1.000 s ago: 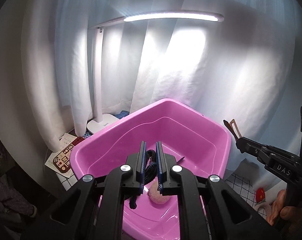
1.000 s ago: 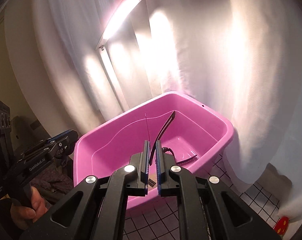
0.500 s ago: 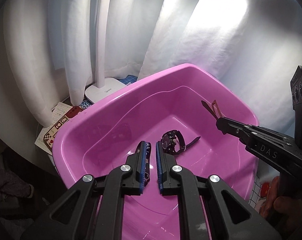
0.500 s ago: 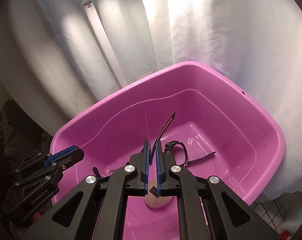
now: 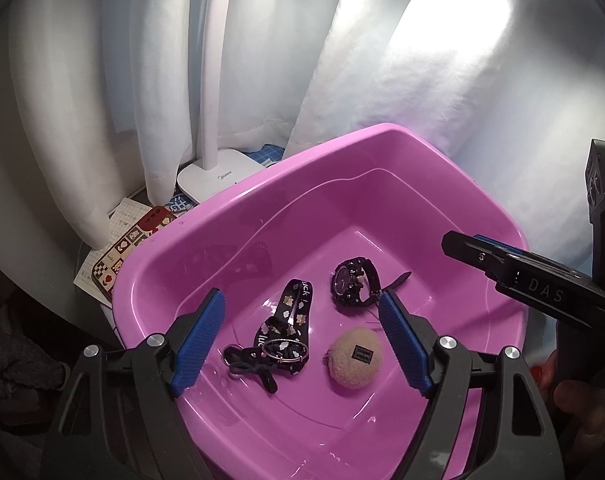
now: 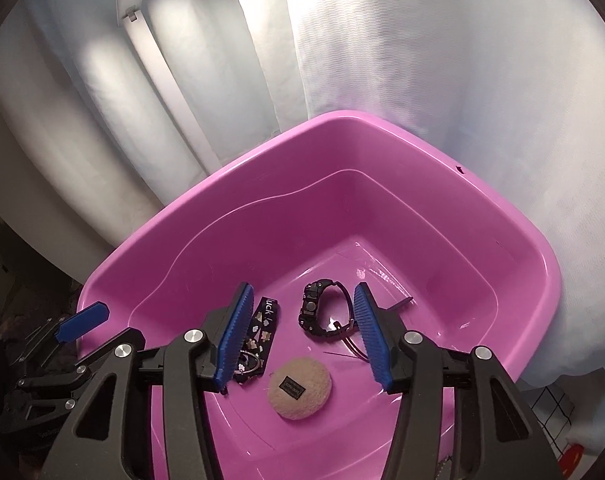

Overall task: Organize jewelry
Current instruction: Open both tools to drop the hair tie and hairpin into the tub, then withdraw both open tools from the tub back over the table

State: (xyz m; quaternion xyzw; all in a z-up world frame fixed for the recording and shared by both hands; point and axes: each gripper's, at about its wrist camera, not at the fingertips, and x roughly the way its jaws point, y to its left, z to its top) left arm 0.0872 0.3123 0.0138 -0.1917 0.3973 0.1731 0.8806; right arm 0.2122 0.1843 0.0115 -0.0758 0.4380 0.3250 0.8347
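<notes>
Your pink basin (image 5: 382, 152) now holds the black strap (image 5: 286, 332), the watch (image 5: 354, 286) and the beige pouch (image 5: 356, 358) mid-floor. Both tools, left (image 5: 302, 340) and right (image 6: 302, 334), have gone from clenched to released and empty, so those drops look done.

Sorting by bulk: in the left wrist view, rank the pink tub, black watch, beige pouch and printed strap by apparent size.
1. pink tub
2. printed strap
3. beige pouch and black watch look about alike; the pouch lies nearer, so I won't rank them.
</notes>
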